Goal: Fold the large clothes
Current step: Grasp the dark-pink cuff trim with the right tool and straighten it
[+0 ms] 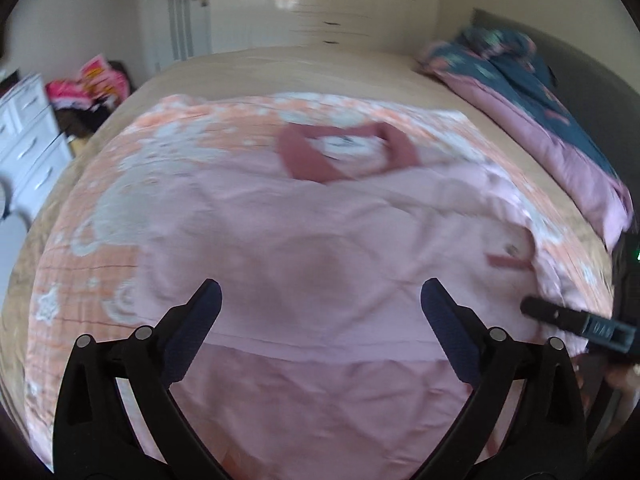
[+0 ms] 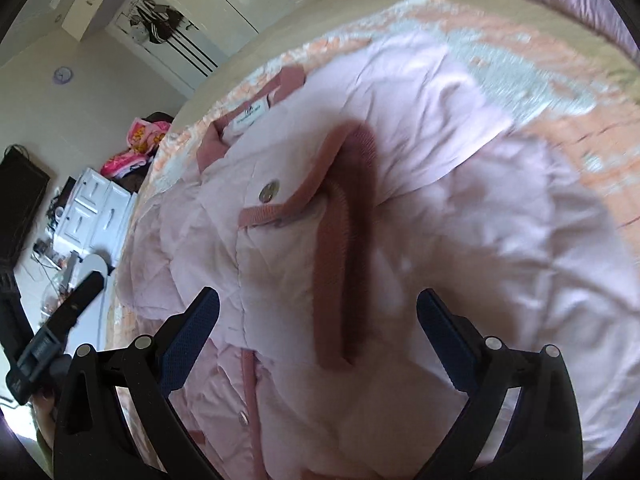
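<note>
A pale pink padded jacket with a darker pink ribbed collar lies spread on an orange-and-white patterned blanket on the bed. My left gripper hovers over the jacket's lower part, open, with nothing between its fingers. In the right wrist view the jacket fills the frame, with a ribbed cuff, a snap button and a white label. My right gripper is open above the cuff, not touching it. The right gripper's finger shows at the jacket's right edge.
A folded pink and dark blue quilt lies along the bed's right side by a grey headboard. A white drawer unit and a pile of pink clothes stand left of the bed. White wardrobes line the far wall.
</note>
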Available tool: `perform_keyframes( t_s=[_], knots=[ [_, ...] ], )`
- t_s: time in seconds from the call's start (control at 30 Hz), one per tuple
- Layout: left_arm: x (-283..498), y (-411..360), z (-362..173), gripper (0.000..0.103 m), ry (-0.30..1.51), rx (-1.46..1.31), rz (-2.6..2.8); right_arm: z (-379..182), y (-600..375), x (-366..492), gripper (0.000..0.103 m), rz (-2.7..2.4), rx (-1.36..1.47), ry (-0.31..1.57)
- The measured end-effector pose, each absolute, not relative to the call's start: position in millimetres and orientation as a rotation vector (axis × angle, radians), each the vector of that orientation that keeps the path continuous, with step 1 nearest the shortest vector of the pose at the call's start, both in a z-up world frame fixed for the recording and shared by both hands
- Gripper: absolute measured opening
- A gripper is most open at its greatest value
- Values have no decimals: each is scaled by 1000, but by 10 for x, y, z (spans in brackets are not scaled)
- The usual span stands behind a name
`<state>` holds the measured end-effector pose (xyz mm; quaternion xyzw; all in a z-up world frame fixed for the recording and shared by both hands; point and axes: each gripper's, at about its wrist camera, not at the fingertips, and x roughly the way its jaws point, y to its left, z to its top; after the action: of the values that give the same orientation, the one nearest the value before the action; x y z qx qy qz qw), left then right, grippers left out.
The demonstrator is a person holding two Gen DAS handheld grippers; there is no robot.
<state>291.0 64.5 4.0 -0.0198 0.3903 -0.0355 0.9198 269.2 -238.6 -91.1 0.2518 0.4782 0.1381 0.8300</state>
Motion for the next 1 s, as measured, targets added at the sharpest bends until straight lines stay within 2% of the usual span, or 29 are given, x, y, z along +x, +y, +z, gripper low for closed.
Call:
perform_keyframes(
  t_s=[0.03, 0.1, 0.13, 0.17, 0.2, 0.27, 0.4, 0.5, 0.77, 0.83, 0.9, 0.93, 1.0],
  knots=[
    [2934, 750, 41, 94, 796, -62, -61, -955, -2355, 2719, 94, 292, 549, 1017],
    [2997, 935, 38, 94, 784, -97, -45, -978, -2314, 2746, 57, 289, 528, 1008],
    [3035, 1027, 24, 94, 782, -114, -29, -984, -2287, 2757, 51, 308, 520, 1000],
    [3080, 1110, 6, 94, 781, -133, -13, -971, -2259, 2759, 30, 333, 513, 988],
    [3107, 1191, -4, 94, 779, -153, -3, -944, -2234, 2765, 21, 349, 500, 976],
    [3133, 1327, -25, 94, 767, -204, 4, -728, -2185, 2776, 17, 362, 421, 908],
    [3243, 1442, -23, 94, 761, -234, 9, -74, -2077, 2857, 16, 382, 225, 721],
    [3294, 1415, 40, 94, 733, -242, -4, 157, -2026, 3074, 16, 364, 139, 672],
    [3405, 1247, -38, 94, 744, -223, -49, -256, -2098, 3497, 17, 281, 129, 797],
    [3429, 1231, -64, 94, 750, -218, -55, -369, -2121, 3487, 22, 256, 138, 824],
    [3453, 1205, -111, 93, 762, -217, -68, -455, -2154, 3436, 33, 230, 141, 838],
    [3464, 1194, -136, 93, 769, -218, -75, -478, -2162, 3425, 35, 217, 142, 837],
    [3491, 1160, -205, 93, 789, -210, -79, -474, -2215, 3388, 50, 189, 155, 824]
  ],
)
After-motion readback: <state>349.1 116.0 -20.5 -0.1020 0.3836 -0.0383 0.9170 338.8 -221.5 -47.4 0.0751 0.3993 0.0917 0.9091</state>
